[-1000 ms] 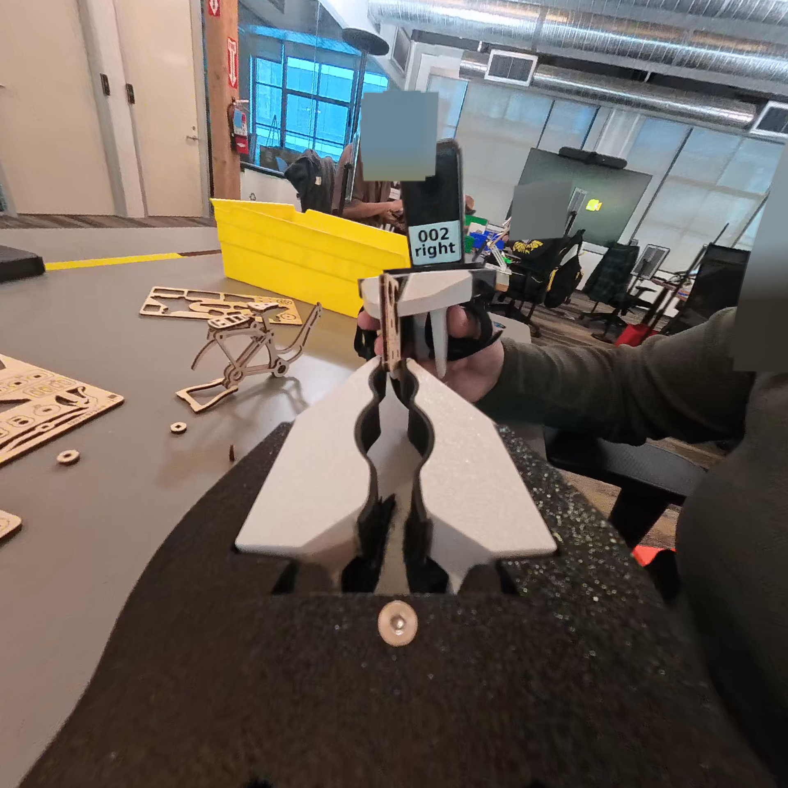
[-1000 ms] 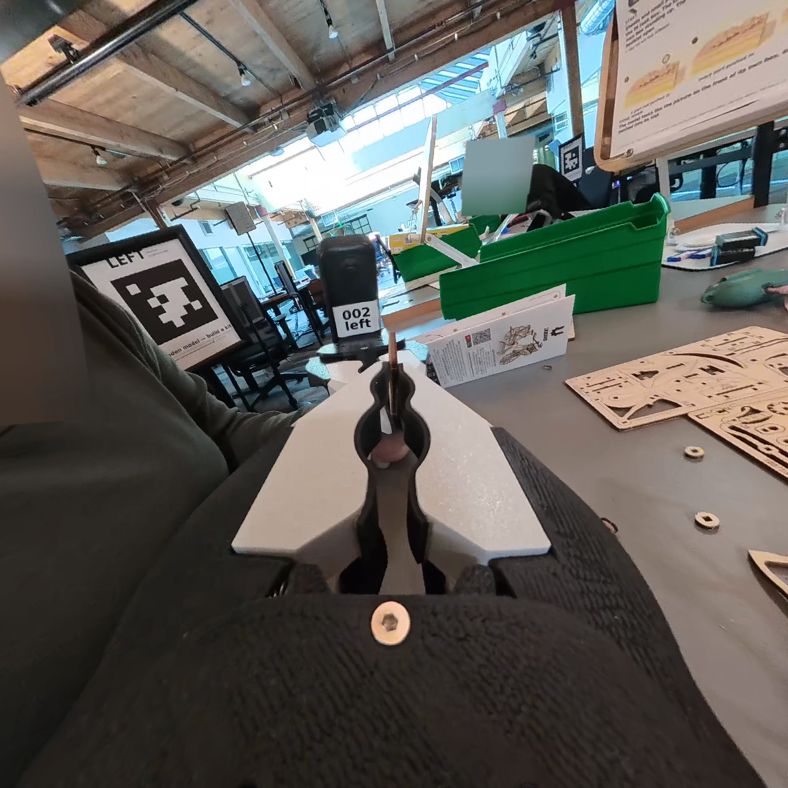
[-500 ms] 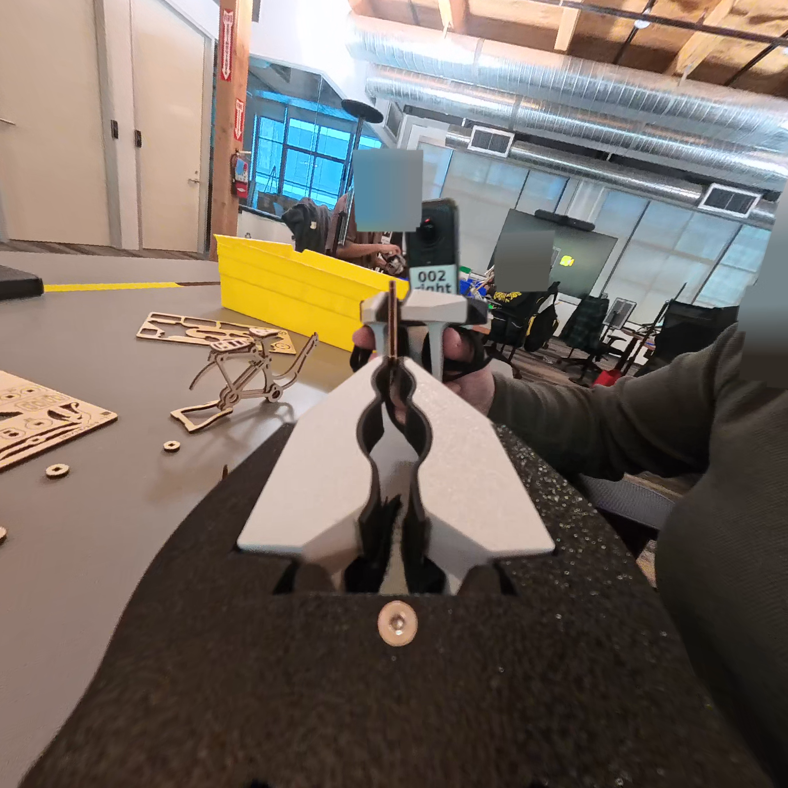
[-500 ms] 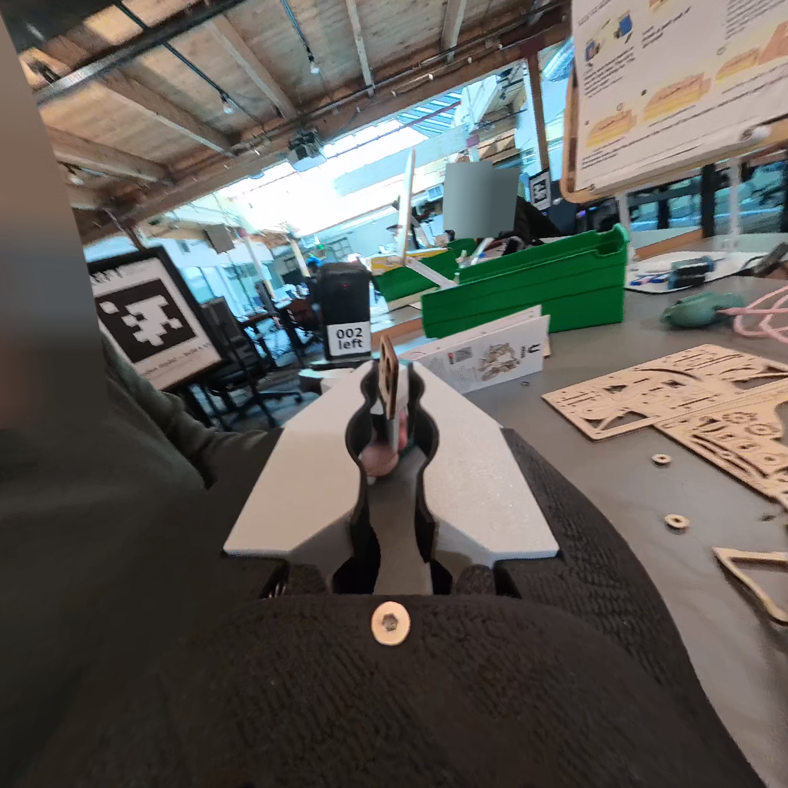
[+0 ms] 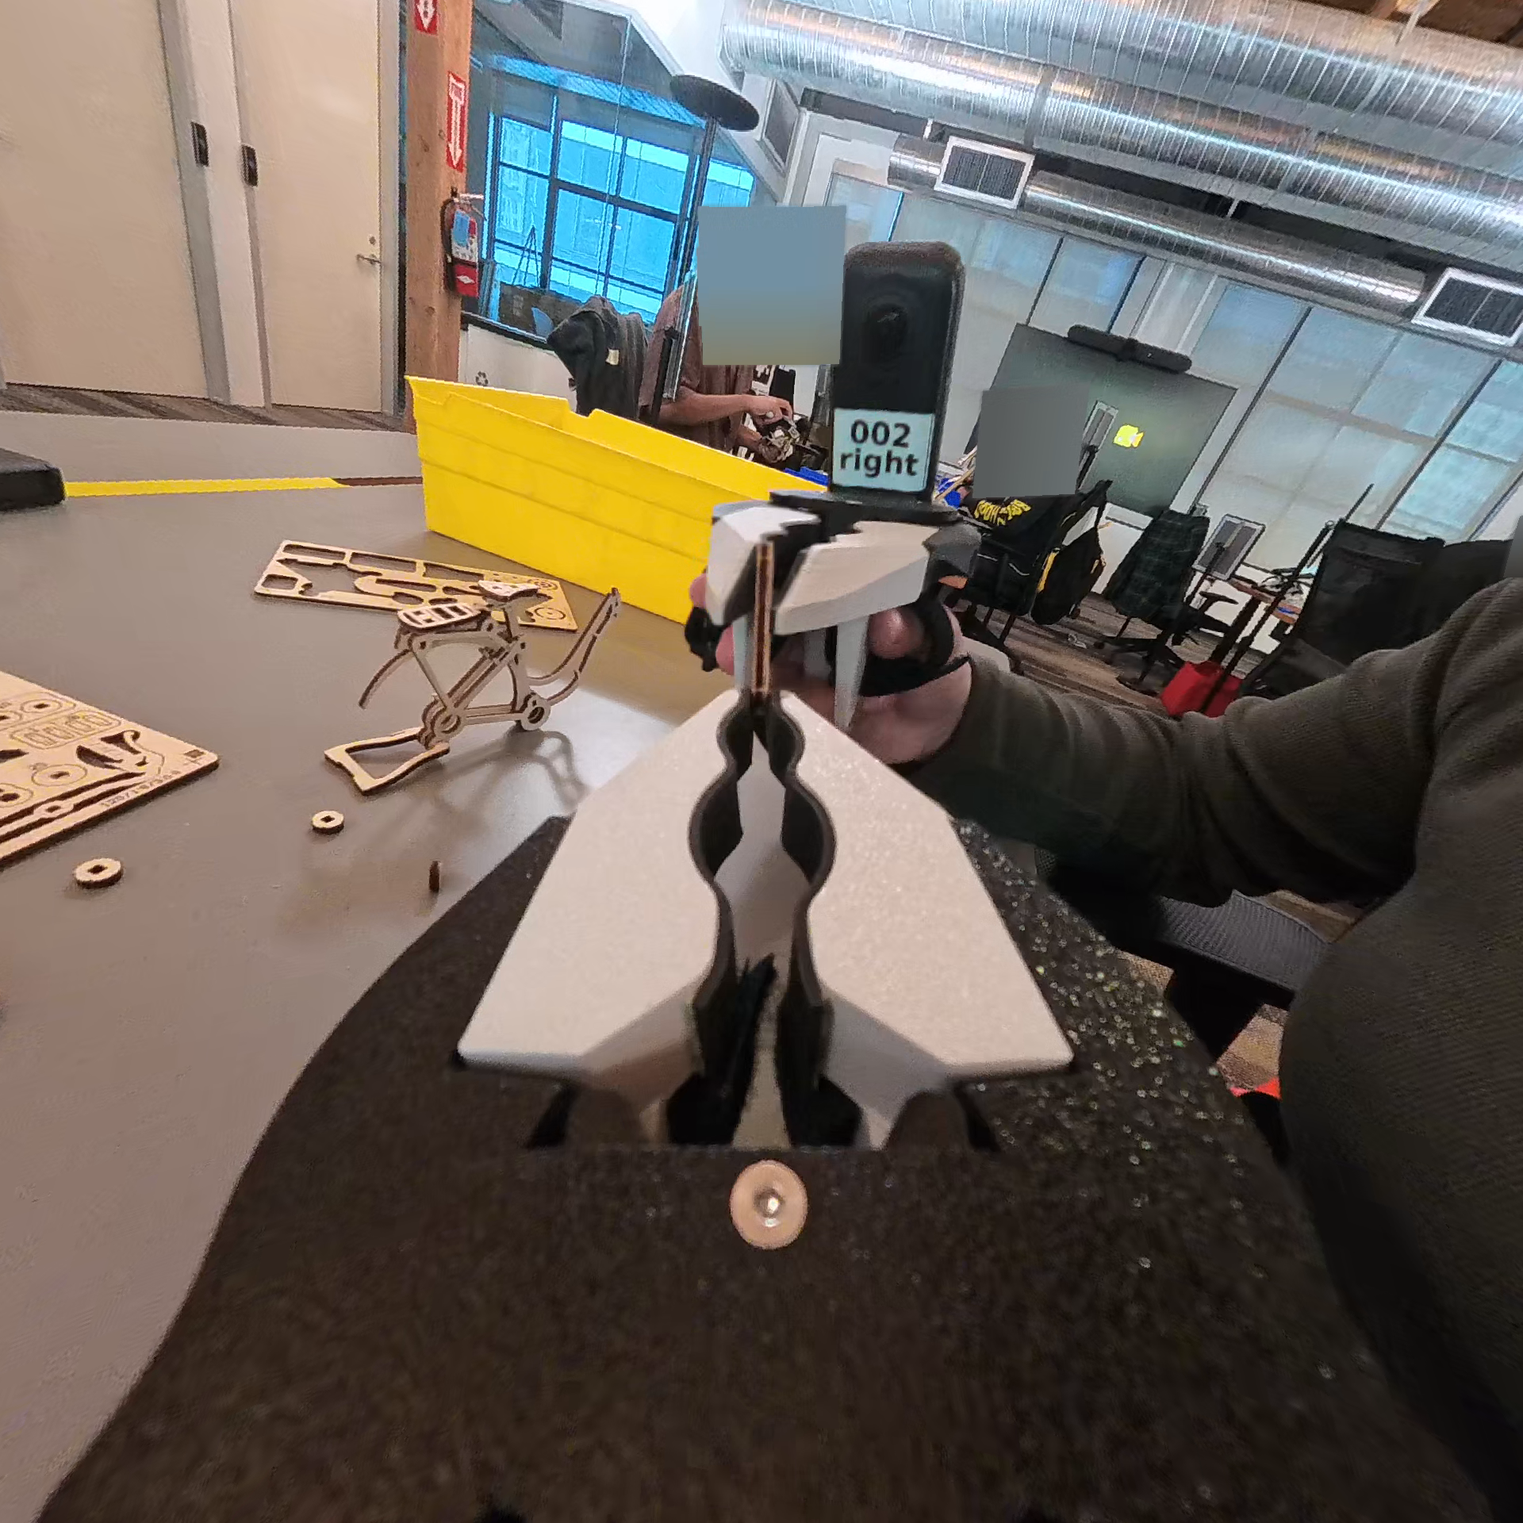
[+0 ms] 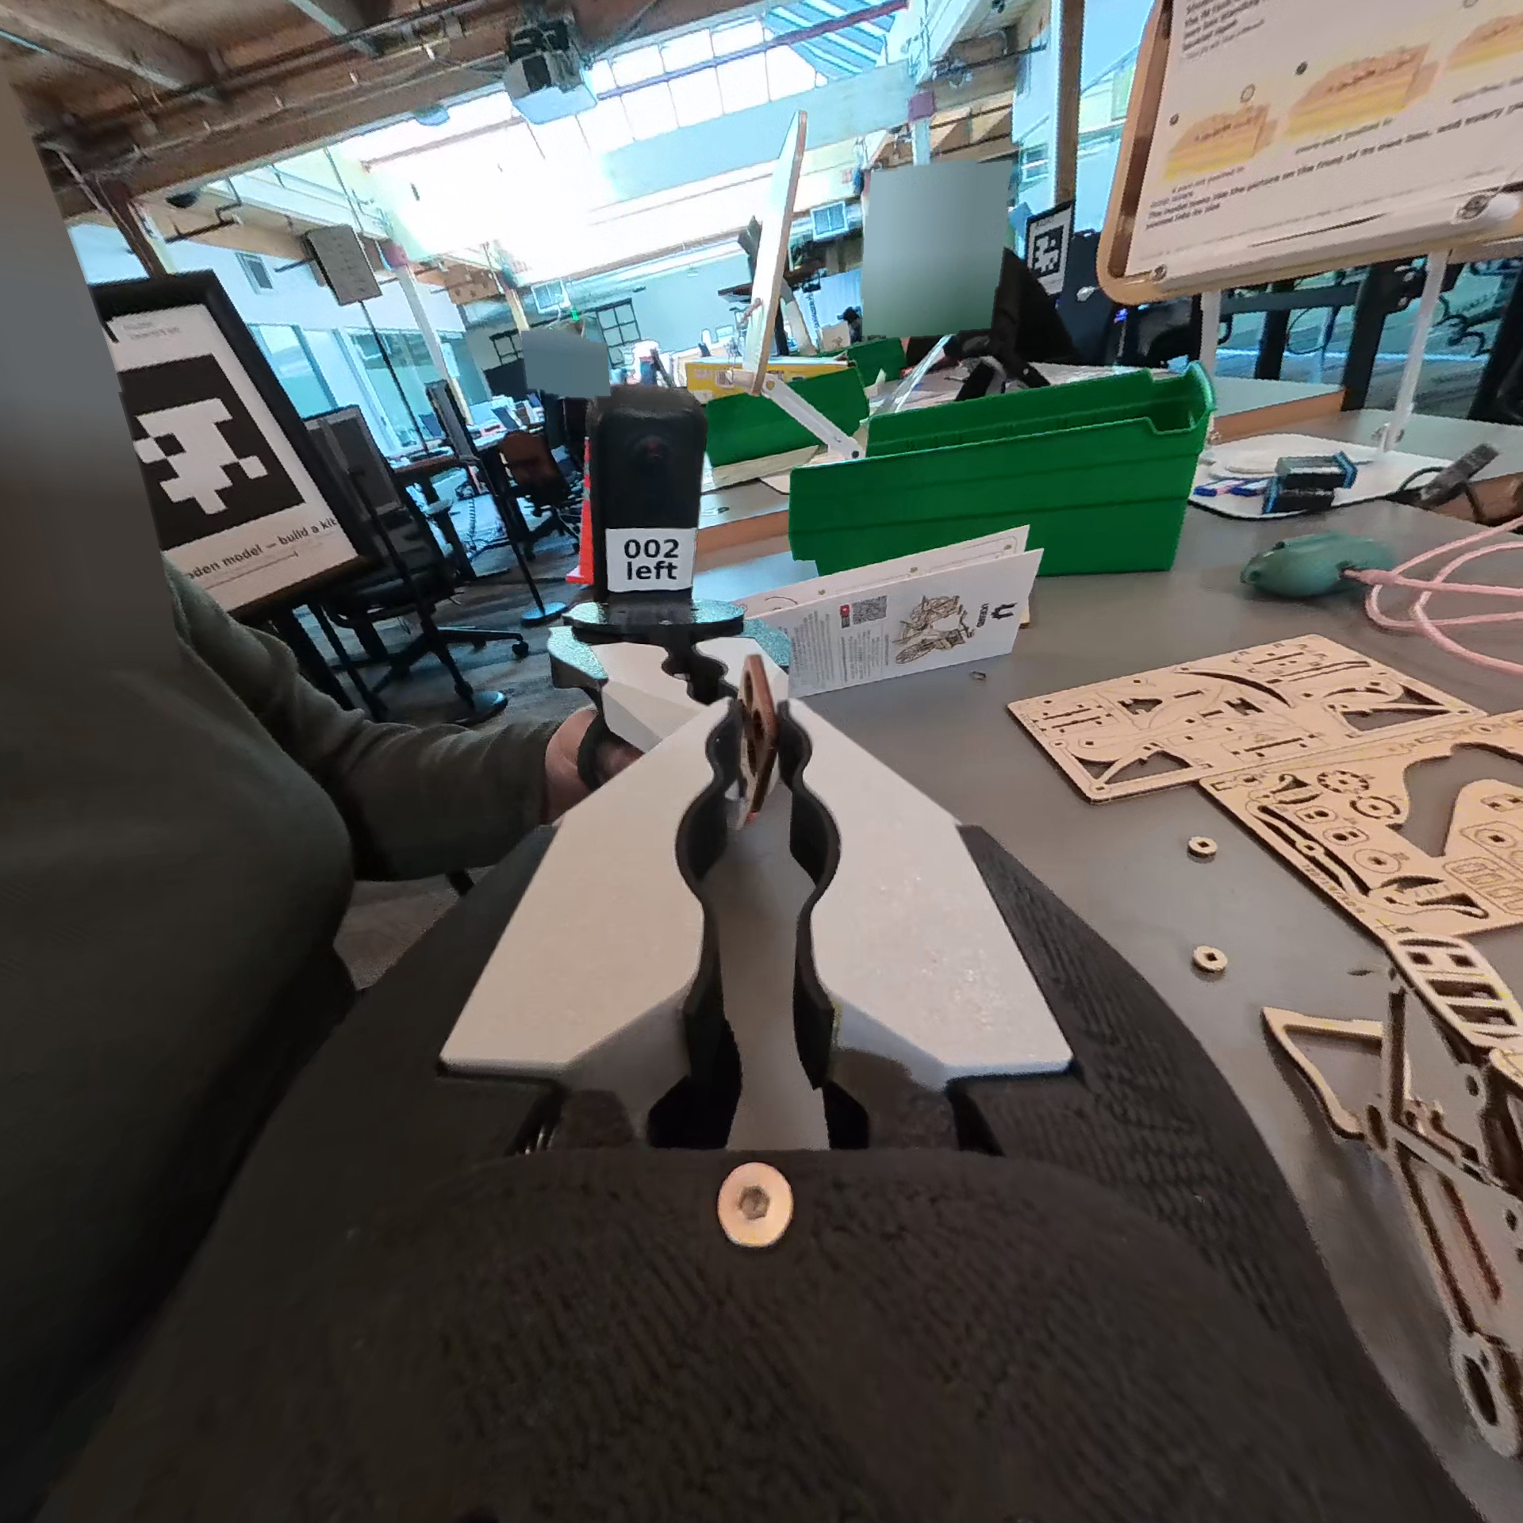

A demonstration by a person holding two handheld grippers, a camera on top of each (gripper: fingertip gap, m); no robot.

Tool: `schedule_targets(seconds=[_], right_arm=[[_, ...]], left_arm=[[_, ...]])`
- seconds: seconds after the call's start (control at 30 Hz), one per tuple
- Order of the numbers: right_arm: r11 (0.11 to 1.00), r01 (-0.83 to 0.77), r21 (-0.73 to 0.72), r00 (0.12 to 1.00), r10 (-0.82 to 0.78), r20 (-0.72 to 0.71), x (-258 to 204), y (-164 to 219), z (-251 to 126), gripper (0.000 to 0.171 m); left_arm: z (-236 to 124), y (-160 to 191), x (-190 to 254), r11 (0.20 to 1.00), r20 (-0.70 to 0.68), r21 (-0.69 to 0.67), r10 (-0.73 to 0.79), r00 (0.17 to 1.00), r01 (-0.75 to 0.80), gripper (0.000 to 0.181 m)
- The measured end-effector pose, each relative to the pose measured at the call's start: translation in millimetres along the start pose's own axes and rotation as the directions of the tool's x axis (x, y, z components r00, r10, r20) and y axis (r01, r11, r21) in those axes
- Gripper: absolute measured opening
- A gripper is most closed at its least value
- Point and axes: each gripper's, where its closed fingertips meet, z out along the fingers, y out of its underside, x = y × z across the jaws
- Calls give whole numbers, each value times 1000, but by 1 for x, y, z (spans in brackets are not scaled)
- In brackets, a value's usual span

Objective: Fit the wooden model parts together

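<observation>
My right gripper (image 6: 754, 721) is shut on a thin round wooden part (image 6: 756, 742) with holes, held upright above the table edge. In the left wrist view the same part (image 5: 759, 618) shows edge-on in the right gripper (image 5: 758, 577), held by a hand. My left gripper (image 5: 754, 710) faces it, its tips closed on the part's lower end. The left gripper (image 6: 659, 692) also shows behind the part in the right wrist view. A partly built wooden model (image 5: 470, 684) stands on the table; it also shows in the right wrist view (image 6: 1442, 1112).
Laser-cut wooden sheets (image 5: 404, 581) (image 6: 1236, 725) lie on the grey table with small loose washers (image 5: 328, 821) (image 6: 1203, 846). A yellow bin (image 5: 560, 503), a green bin (image 6: 989, 494), a folded booklet (image 6: 898, 618) and a teal object on a pink cable (image 6: 1310, 564) stand farther back. My two grippers' fingertips are within a few centimetres of each other.
The right gripper has turned, so the part now shows some of its face instead of its edge. Both grippers stay together on it; the right gripper has swung toward the model.
</observation>
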Motion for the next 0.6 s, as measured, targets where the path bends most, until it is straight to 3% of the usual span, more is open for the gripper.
schedule_targets(seconds=[0.2, 0.27, 0.37, 0.6], right_arm=[[998, -54, 27, 998, 53, 43, -2, -3, -1, 1], [997, -63, 34, 997, 61, 54, -4, -3, 0, 1], [995, -88, 43, 993, 85, 83, -6, -4, 1, 1], [1000, -16, -7, 999, 16, 46, -5, 1, 0, 5]], left_arm=[[1, -3, -1, 1000, 1, 26, 2, 1000, -2, 5], [2, -4, 3, 999, -48, 28, -33, 998, 34, 15], [2, -5, 4, 998, -60, 37, -43, 997, 45, 2], [3, 0, 5, 1000, -32, 3, -5, 999, 5, 1]])
